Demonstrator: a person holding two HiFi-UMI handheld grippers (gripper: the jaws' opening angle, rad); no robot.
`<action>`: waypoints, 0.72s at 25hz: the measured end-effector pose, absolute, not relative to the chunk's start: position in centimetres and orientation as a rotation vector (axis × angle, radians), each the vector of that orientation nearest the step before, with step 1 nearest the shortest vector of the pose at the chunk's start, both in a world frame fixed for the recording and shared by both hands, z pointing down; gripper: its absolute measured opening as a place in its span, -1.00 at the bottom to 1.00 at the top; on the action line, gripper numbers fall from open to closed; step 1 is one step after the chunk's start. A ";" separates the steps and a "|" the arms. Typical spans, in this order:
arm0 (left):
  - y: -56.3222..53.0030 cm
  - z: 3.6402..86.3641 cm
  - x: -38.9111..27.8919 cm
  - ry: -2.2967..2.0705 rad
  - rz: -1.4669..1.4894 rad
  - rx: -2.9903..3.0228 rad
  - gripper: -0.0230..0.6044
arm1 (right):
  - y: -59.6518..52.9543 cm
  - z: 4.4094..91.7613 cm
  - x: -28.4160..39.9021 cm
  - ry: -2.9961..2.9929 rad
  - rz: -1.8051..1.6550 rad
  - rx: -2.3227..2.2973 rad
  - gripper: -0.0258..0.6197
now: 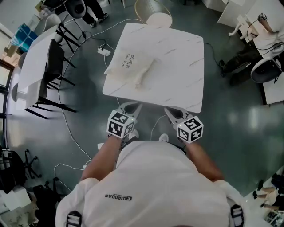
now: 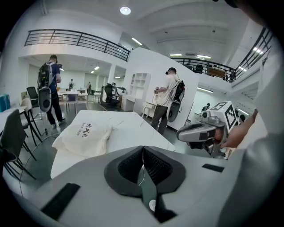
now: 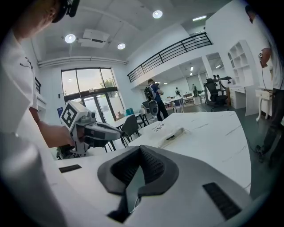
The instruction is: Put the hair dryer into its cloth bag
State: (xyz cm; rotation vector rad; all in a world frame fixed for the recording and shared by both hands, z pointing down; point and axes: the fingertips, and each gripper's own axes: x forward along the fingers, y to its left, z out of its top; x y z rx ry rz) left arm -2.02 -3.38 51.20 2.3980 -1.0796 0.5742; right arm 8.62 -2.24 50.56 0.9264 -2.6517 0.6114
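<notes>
The cream cloth bag (image 1: 131, 66) with dark print lies on the left half of the white marble table (image 1: 177, 62), bulging as if filled. In the right gripper view a small dark part (image 3: 171, 137) shows at the mouth of the bag (image 3: 164, 133); no hair dryer is seen outside it. My left gripper (image 1: 133, 107) and right gripper (image 1: 174, 113) hover side by side at the table's near edge, well short of the bag. Both are shut with nothing between the jaws (image 2: 143, 148) (image 3: 140, 148). Each gripper view shows the other gripper beside it (image 2: 195, 133) (image 3: 104, 131).
Black chairs (image 1: 53, 75) and another white table (image 1: 33, 66) stand to the left. A power strip (image 1: 104, 51) with cables lies on the floor by the table's far left corner. A round wire basket (image 1: 153, 11) sits beyond the table. People stand in the background (image 2: 51, 93).
</notes>
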 end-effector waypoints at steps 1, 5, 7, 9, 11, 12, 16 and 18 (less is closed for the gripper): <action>-3.5 51.2 -2.3 -1.075 0.574 2.405 -0.83 | -2.3 50.5 8.3 -2.655 0.612 0.933 -0.85; -3.9 51.4 -2.8 -1.039 0.591 2.425 -0.83 | -2.9 50.4 7.8 -2.665 0.639 0.982 -0.85; -4.0 51.4 -3.0 -1.022 0.596 2.438 -0.83 | -3.1 50.6 7.6 -2.659 0.644 0.999 -0.85; -4.3 51.2 -3.1 -1.015 0.590 2.450 -0.83 | -3.2 50.5 7.3 -2.656 0.640 1.009 -0.85; -4.5 51.1 -3.2 -1.009 0.587 2.460 -0.83 | -3.1 50.3 7.1 -2.657 0.635 1.016 -0.85; -4.6 51.0 -3.3 -1.005 0.591 2.465 -0.83 | -3.0 50.2 7.1 -2.659 0.635 1.020 -0.85; -5.1 50.8 -3.3 -0.988 0.603 2.483 -0.83 | -3.1 50.0 7.2 -2.657 0.638 1.043 -0.85; -5.2 50.8 -3.4 -0.983 0.606 2.488 -0.83 | -3.2 50.2 7.2 -2.654 0.644 1.046 -0.85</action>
